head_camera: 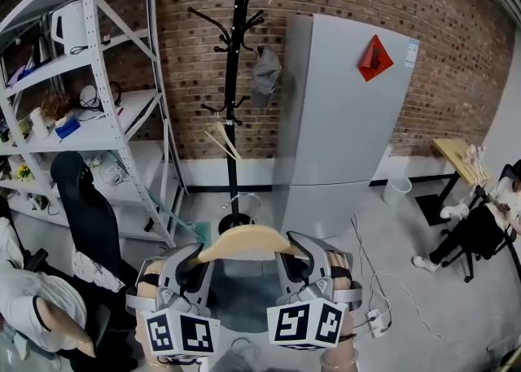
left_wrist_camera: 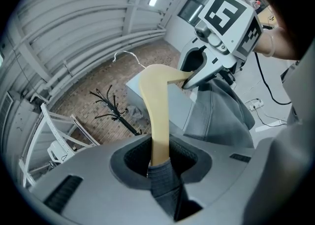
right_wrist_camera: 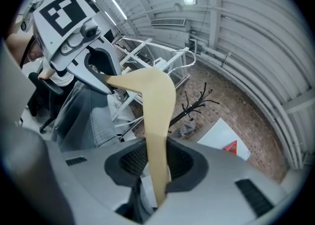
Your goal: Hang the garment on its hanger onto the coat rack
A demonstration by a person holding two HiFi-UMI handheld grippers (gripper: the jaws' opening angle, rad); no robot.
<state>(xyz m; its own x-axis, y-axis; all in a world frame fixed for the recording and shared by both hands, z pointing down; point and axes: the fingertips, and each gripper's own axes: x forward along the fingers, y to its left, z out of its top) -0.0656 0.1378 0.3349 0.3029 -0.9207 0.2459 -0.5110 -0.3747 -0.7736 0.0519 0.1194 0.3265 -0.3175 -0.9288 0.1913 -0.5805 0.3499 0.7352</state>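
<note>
A pale wooden hanger (head_camera: 247,242) with a grey garment (head_camera: 236,295) draped under it is held level in front of me. My left gripper (head_camera: 198,260) is shut on its left end, and my right gripper (head_camera: 293,256) is shut on its right end. In the left gripper view the hanger (left_wrist_camera: 158,115) runs out from between the jaws with grey garment cloth (left_wrist_camera: 165,185) pinched alongside, and its wire hook (left_wrist_camera: 126,56) points away. The right gripper view shows the hanger (right_wrist_camera: 156,120) clamped the same way. The black coat rack (head_camera: 233,77) stands ahead against the brick wall, beyond the hanger.
A grey cap (head_camera: 264,74) hangs on the rack's right side. A tall white cabinet (head_camera: 346,126) stands just right of the rack, and metal shelving (head_camera: 98,77) to its left. A black chair (head_camera: 88,216) and a seated person (head_camera: 28,305) are at my left; another person (head_camera: 480,228) sits far right.
</note>
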